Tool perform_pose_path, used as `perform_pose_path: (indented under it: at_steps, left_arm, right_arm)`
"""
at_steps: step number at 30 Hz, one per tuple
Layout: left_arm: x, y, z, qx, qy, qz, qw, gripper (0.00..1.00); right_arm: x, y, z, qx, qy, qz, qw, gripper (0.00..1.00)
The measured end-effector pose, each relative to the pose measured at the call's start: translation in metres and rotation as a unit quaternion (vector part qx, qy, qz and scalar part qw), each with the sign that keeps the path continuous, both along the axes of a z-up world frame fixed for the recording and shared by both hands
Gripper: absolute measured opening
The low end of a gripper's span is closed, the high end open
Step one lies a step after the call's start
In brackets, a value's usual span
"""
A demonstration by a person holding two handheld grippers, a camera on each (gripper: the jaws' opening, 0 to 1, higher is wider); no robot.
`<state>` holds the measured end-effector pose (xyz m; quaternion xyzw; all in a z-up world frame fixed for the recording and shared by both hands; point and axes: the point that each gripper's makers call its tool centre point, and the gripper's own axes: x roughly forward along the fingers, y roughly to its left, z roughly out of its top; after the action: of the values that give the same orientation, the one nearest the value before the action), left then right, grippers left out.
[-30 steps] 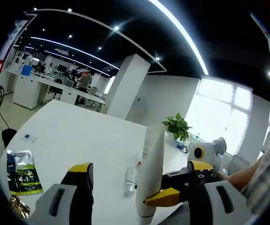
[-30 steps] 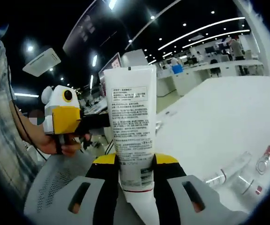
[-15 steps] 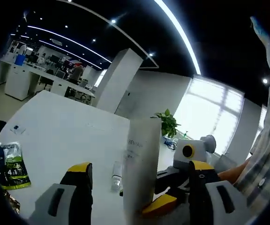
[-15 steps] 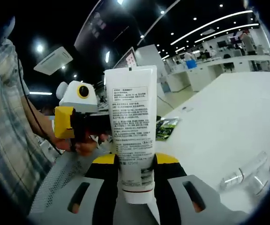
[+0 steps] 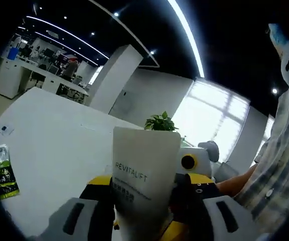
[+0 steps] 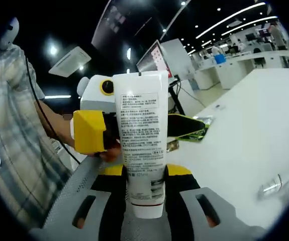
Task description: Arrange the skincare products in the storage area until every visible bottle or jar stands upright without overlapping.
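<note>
We see left gripper (image 5: pixel 144 213) with white tube (image 5: pixel 143 181) between its jaws; whether it grips we cannot tell. Green sachet (image 5: pixel 2 172) lies far left of it on white surface (image 5: pixel 49 130). Our right gripper (image 6: pixel 145 193) is clenched on tube, tube upright. Left gripper crosses behind tube; clear bottle (image 6: pixel 275 185) lies low right.
</note>
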<state>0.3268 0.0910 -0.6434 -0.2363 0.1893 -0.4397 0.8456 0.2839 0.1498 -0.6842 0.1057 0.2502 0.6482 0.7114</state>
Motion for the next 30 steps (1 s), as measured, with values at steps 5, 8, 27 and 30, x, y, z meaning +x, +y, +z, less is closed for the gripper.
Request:
perform_pose_path:
  at_steps: [5, 8, 27, 30]
  left_arm:
    - [-0.003, -0.001, -0.003, 0.003, 0.009, -0.009, 0.9999, 0.53]
    - [-0.002, 0.001, -0.005, 0.004, 0.014, -0.008, 0.9999, 0.53]
    - [-0.005, -0.001, -0.015, 0.01, 0.041, -0.021, 0.9989, 0.45]
    - [-0.004, -0.001, -0.015, 0.012, 0.04, -0.021, 0.9989, 0.45]
  right_arm:
    - [-0.007, 0.003, 0.004, 0.008, 0.005, 0.015, 0.9998, 0.27]
    - [-0.008, 0.006, 0.002, 0.011, 0.017, 0.018, 0.9996, 0.27]
    - [-0.012, 0.007, 0.007, 0.03, 0.051, 0.027, 0.9979, 0.28]
    - [-0.012, 0.007, 0.007, 0.029, 0.052, 0.028, 0.9978, 0.28]
